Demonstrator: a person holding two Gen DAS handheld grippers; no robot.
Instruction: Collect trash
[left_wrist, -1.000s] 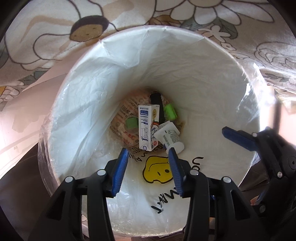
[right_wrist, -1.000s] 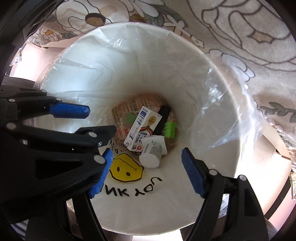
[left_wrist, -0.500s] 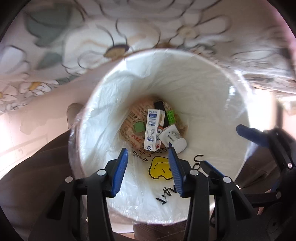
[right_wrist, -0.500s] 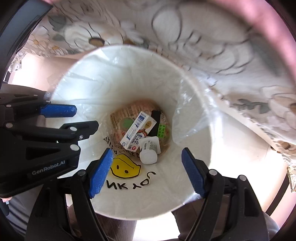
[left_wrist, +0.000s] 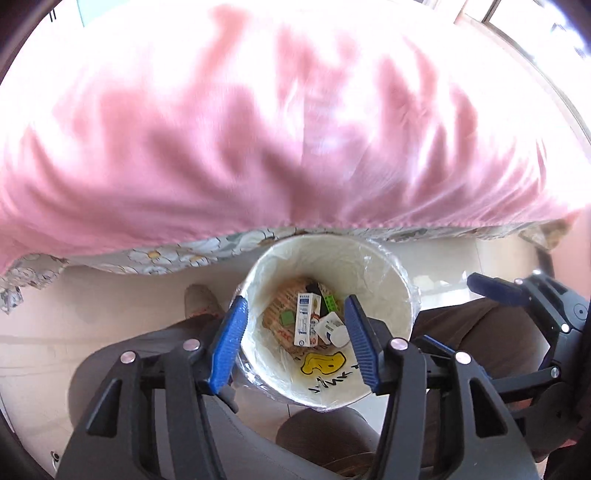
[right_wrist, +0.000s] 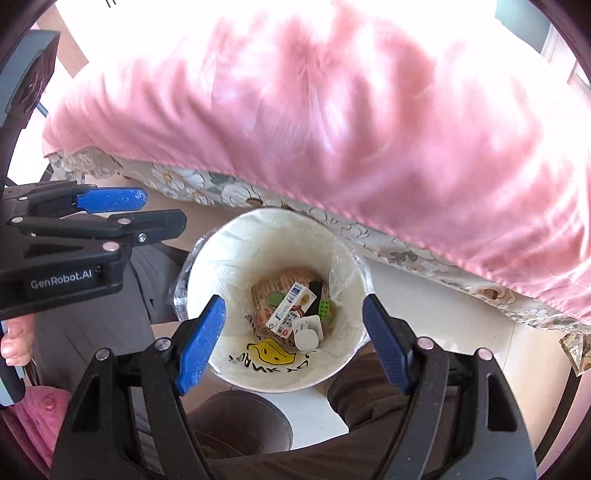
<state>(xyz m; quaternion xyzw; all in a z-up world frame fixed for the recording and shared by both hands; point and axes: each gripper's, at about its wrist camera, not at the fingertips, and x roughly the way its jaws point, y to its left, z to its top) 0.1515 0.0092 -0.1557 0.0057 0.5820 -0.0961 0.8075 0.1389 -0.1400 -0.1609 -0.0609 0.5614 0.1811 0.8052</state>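
Observation:
A white bin (left_wrist: 388, 280) lined with a clear bag stands on the floor between the person's legs; it also shows in the right wrist view (right_wrist: 229, 258). Inside lie a white and blue carton (left_wrist: 304, 325), a white bottle (left_wrist: 334, 328), green pieces (left_wrist: 286, 316), a black item and printed paper; the carton (right_wrist: 291, 310) shows in the right wrist view too. My left gripper (left_wrist: 295, 343) is open and empty, high above the bin. My right gripper (right_wrist: 295, 336) is open and empty, also high above it, to the right of the left gripper (right_wrist: 114, 199).
A bed with a pink cover (left_wrist: 258, 129) and a floral sheet (left_wrist: 166, 254) runs just behind the bin. The cover (right_wrist: 369, 110) fills the upper part of the right wrist view. The person's dark trousers (right_wrist: 258, 435) flank the bin on a pale floor (left_wrist: 92, 295).
Both grippers have risen well away from the bin, which looks much smaller now. The pink bed cover has come into view. Both stay open and empty.

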